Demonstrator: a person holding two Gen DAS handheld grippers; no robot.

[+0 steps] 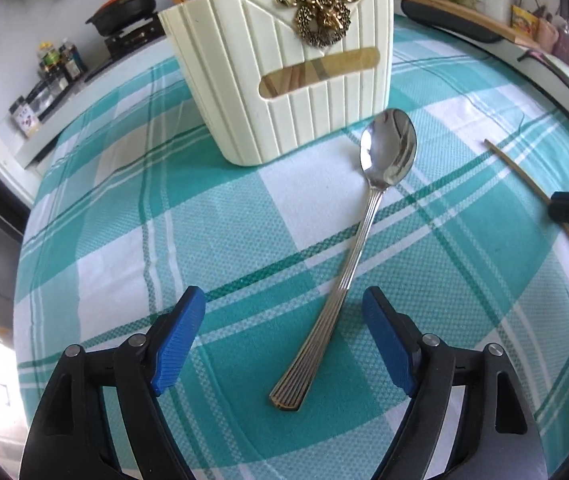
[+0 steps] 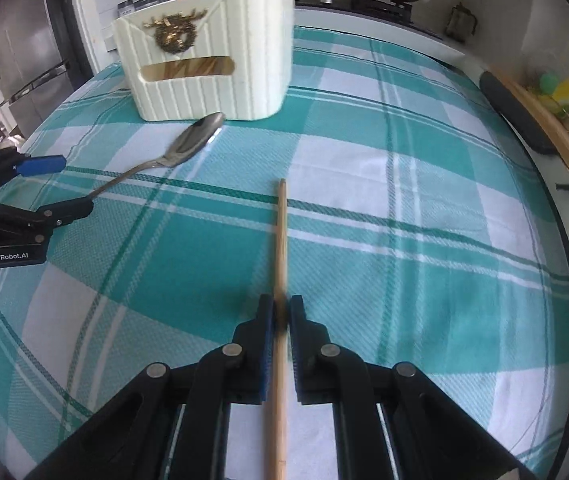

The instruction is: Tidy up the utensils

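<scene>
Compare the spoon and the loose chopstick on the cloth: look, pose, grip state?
The spoon is shiny ribbed metal with a broad bowl; the chopstick is a plain thin wooden stick. The spoon lies free between the open left gripper jaws, ungripped; the chopstick is pinched in the shut right gripper. The spoon's bowl nearly reaches the holder; the chopstick ends short of it. Both lie on the checked cloth.

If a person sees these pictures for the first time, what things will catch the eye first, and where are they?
First, the cream utensil holder with its gold deer badge, standing at the far side of the teal checked tablecloth. Just in front of it lies a shiny metal spoon, its handle between the open left tongs. The right tongs are shut on a wooden chopstick.
</scene>
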